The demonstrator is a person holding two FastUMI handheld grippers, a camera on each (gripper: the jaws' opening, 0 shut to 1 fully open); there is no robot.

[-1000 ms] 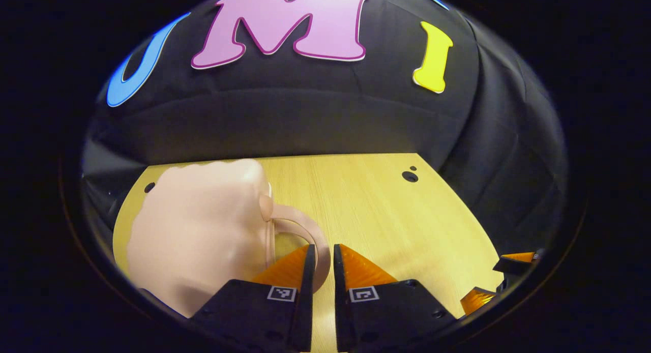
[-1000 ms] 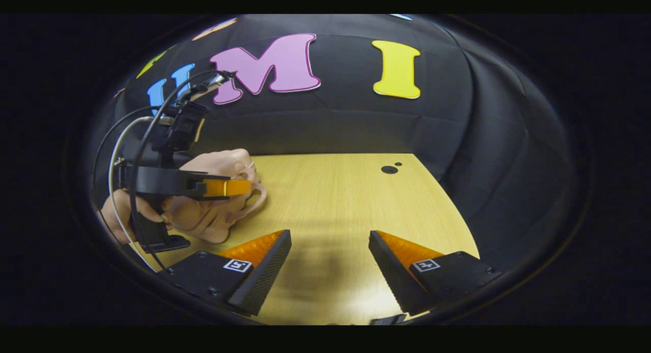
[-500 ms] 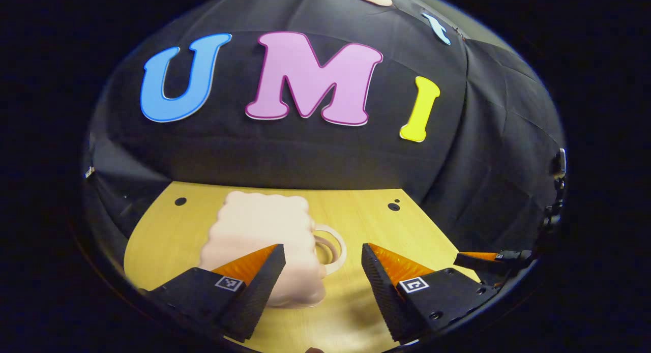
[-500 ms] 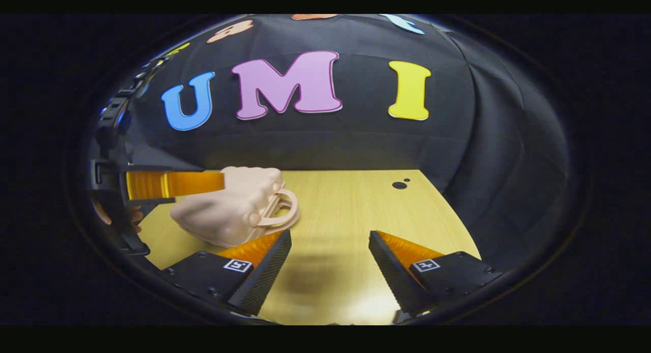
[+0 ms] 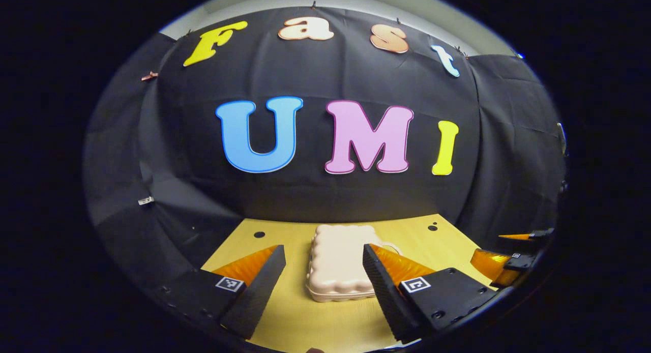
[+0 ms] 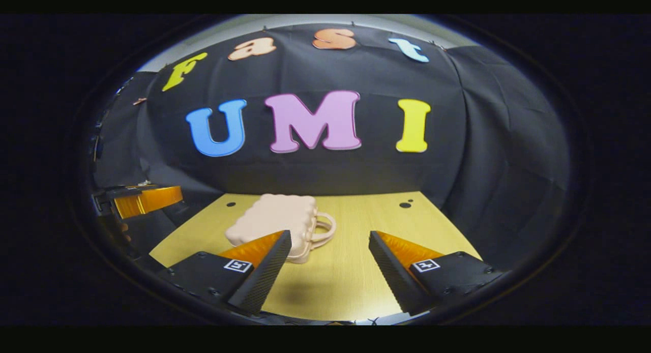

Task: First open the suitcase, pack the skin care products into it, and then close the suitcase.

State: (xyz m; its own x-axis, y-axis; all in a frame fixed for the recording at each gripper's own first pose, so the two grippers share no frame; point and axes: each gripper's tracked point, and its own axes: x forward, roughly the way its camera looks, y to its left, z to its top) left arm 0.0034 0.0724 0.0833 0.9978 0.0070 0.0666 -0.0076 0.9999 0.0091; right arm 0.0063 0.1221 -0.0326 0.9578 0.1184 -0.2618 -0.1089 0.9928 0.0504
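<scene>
We see the wooden table (image 5: 457,241) running back to the black cloth wall, with the pale pink suitcase (image 5: 338,261) lying flat and closed near its middle; in the right gripper view the same suitcase (image 6: 277,222) shows its loop handle (image 6: 325,231) pointing right. We hold both tools level, above the table's near edge, pointing at the wall. The left gripper (image 5: 324,284) has its fingers spread wide with nothing between them, the suitcase farther off beyond them. The right gripper (image 6: 329,269) is likewise spread wide and grips nothing. At the left edge of the right gripper view we see the other gripper, clear of the suitcase.
</scene>
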